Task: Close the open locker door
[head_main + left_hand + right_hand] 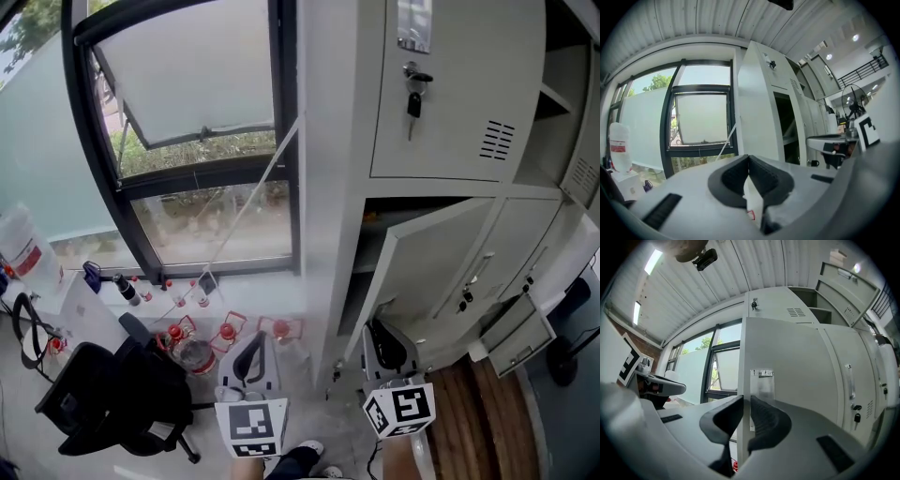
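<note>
Black pads on the right tongs (pixel 743 401) are drawn close, leaving a thin slit with nothing gripped in it. The free edge of the locker door (pixel 801 366) lines up just beyond that slit. In the head view the tips sit a little short of that edge. The left tongs (pixel 748 159) are beside them on the window side, pads pressed together and empty, aimed past the side wall of the grey locker (pixel 757 108).

The door hangs swung out from the lower compartment, with a clear label holder (pixel 761 380) near its free edge and the dark opening beside it. Above it, a shut upper door has keys (pixel 413 98) in its lock.

Left of the locker, under the window (pixel 202 141), red-capped bottles (pixel 225 333) stand on the floor next to a black chair (pixel 112 403). Both are clear of the door's side. A white jug (pixel 23 248) stands further left.
</note>
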Demonstrator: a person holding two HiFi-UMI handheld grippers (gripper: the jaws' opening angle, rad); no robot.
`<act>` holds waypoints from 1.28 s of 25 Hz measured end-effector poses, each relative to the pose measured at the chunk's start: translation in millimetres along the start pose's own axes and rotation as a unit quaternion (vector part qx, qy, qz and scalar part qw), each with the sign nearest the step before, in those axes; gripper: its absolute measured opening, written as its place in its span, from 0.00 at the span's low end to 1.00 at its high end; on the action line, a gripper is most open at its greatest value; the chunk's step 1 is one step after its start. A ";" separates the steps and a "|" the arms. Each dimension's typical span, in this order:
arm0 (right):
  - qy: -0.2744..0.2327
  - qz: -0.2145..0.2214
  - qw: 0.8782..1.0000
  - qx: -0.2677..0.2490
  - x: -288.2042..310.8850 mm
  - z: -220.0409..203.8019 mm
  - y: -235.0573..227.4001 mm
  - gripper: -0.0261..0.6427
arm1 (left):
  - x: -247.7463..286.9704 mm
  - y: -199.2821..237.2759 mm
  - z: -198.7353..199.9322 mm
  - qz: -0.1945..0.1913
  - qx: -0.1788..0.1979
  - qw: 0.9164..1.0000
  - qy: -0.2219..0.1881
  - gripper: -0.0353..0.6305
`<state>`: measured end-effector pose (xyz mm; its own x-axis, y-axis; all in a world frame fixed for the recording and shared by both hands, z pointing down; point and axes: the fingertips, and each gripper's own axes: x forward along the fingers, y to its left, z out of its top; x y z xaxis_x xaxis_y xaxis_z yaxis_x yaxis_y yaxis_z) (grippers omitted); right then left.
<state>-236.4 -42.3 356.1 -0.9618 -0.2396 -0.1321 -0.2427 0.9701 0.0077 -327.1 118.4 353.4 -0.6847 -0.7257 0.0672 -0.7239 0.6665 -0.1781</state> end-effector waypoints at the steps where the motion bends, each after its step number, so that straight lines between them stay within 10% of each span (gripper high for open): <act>1: -0.001 -0.002 1.000 0.005 4.2 -0.5 -2.1 0.10 | 2.2 1.6 0.0 -0.001 0.002 1.000 -0.001 0.06; 25: -0.002 -0.009 1.000 0.006 63.1 -1.2 -12.4 0.08 | 31.8 15.3 -0.2 -0.010 0.007 1.000 0.000 0.06; 32: -0.020 -0.079 0.997 -0.009 7.1 21.6 -64.7 0.08 | 38.3 -30.7 9.9 -0.059 0.015 0.998 -0.013 0.06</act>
<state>-224.8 -105.9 333.2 -0.9059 -0.3863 -0.1735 -0.3926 0.9197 0.0021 -330.3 68.5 351.7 -0.5927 -0.8029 0.0641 -0.7958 0.5716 -0.1999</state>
